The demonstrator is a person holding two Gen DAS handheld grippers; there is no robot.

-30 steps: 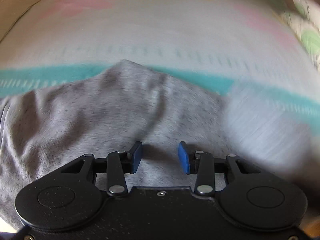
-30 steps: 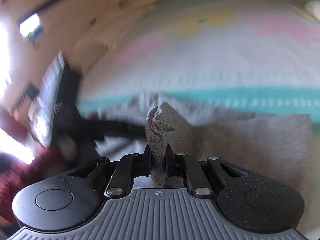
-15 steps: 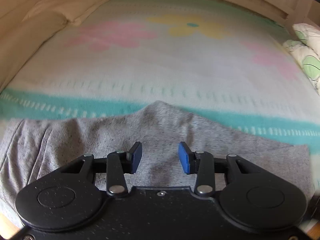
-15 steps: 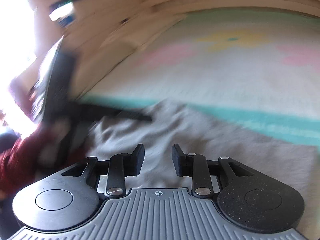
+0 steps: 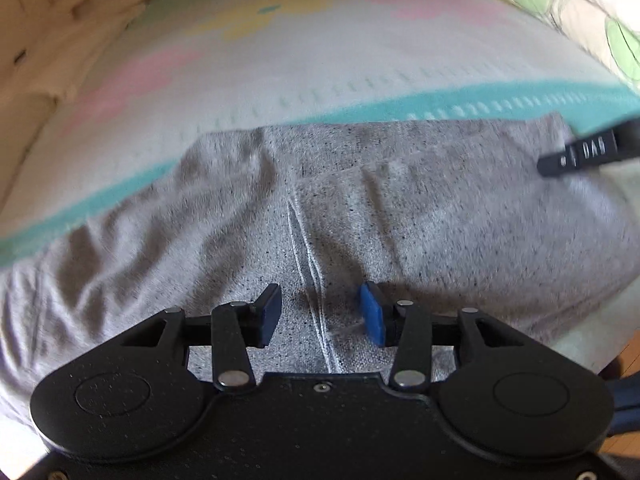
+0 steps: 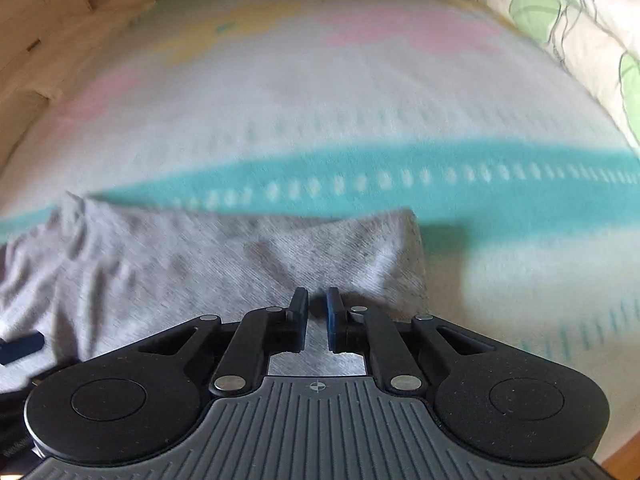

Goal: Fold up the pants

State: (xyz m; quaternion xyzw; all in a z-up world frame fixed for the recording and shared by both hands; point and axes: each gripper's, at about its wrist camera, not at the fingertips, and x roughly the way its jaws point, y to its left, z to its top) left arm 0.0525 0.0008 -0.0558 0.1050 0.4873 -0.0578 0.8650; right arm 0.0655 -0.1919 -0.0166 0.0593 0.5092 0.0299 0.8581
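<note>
Grey marl pants [image 5: 400, 216] lie spread on the bed, wrinkled on the left, with a white stitched seam running toward me. My left gripper [image 5: 320, 314] is open and empty, low over the seam. In the right wrist view the pants [image 6: 200, 264] end at a right edge near the teal stripe. My right gripper [image 6: 318, 312] hovers over that end with its jaws nearly together and a narrow gap between them; no cloth shows between them. A black finger of the right gripper [image 5: 588, 152] shows at the pants' far right in the left wrist view.
The bed is covered by a white blanket [image 6: 320, 92] with a teal stripe [image 6: 480, 188] and pastel flowers. A leaf-print pillow [image 6: 580, 20] lies at the right. A wooden bed frame [image 5: 40, 20] runs along the left.
My right gripper let go of the bunched cloth, opened, moved to the pants' right end, and its jaws have come nearly together. My left gripper stayed open and shifted over the seam.
</note>
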